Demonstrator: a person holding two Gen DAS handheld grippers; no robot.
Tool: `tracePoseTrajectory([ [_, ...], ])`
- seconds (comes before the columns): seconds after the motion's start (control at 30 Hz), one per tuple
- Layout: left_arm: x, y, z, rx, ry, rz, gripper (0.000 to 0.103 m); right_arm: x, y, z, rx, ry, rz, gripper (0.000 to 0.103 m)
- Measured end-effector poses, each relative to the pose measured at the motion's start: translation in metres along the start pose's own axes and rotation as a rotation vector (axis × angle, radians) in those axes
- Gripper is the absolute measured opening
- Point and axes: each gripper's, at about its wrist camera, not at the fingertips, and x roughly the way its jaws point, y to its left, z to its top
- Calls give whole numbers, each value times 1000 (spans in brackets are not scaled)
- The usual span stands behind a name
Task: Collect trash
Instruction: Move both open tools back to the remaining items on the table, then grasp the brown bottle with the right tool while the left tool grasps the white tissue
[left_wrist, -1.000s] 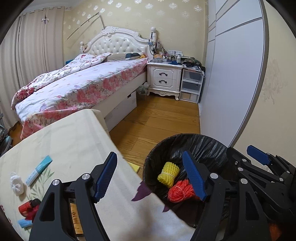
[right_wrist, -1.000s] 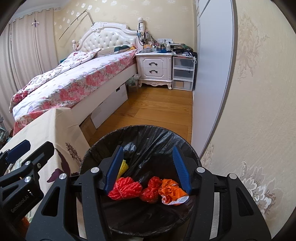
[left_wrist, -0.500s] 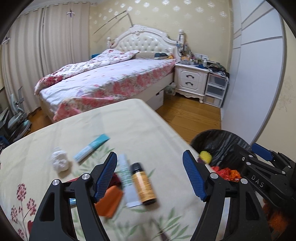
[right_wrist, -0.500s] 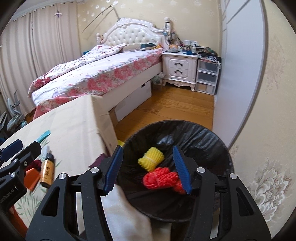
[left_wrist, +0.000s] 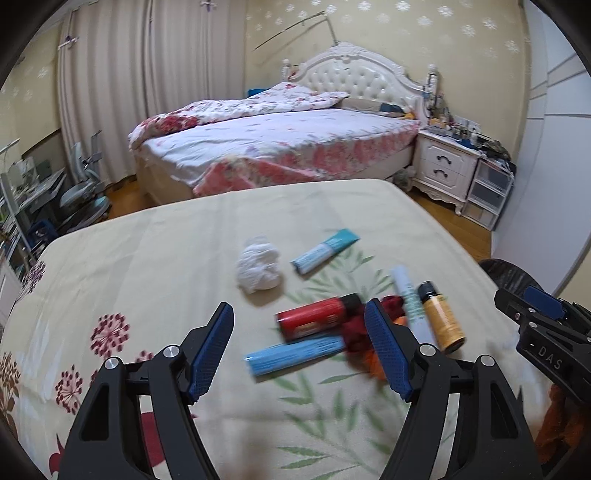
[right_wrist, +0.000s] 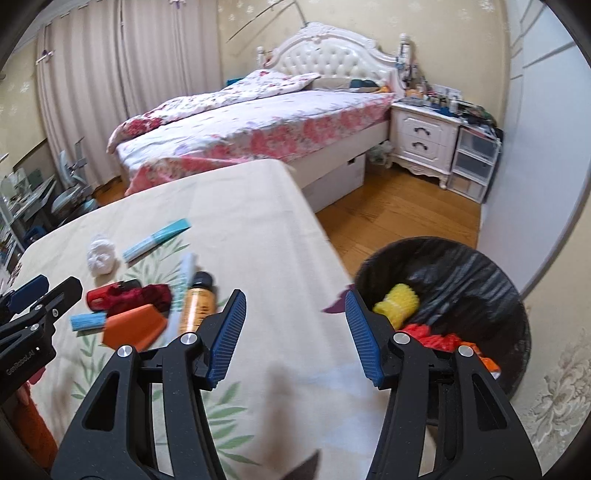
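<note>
A: Where is the trash?
B: In a cluster near the table's (left_wrist: 155, 258) right edge: a red can (left_wrist: 314, 320), a blue tube (left_wrist: 295, 355), a dark red rag (right_wrist: 147, 295), an orange piece (right_wrist: 135, 328), a white tube (left_wrist: 410, 302) and an amber bottle (left_wrist: 441, 320). A crumpled tissue (left_wrist: 258, 268) and a teal packet (left_wrist: 324, 250) lie farther toward the middle.
A: And the grippers?
B: The left gripper (left_wrist: 301, 352) hangs above the cluster, jaws apart, holding nothing; the red can and blue tube show in the gap. The right gripper (right_wrist: 295, 334) is also parted and empty, over the table's right edge.
A: Room to move?
B: The black-lined bin (right_wrist: 476, 266) stands on the floor just beside that edge, with a yellow bundle (right_wrist: 397, 301) and red scraps (right_wrist: 432, 336) inside. The near table cloth is bare. A bed (right_wrist: 258, 125) stands beyond the far edge.
</note>
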Motion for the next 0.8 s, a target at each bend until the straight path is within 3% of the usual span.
tracePoseTrajectory([
  [0.3, 4, 39, -6, -56, 17, 43, 71, 16, 39, 4, -71, 46, 59, 52],
  [0.5, 8, 46, -8, -67, 27, 40, 71, 31, 46, 3, -88, 97, 56, 36],
  [0.7, 15, 46, -6, -76, 40, 27, 71, 40, 48, 1, -98, 132, 61, 34],
  [0.77, 17, 45, -4, -75, 43, 26, 71, 44, 51, 0, -109, 144, 61, 23],
  [0.8, 18, 45, -3, -73, 45, 24, 71, 46, 51, 1, -112, 149, 63, 23],
])
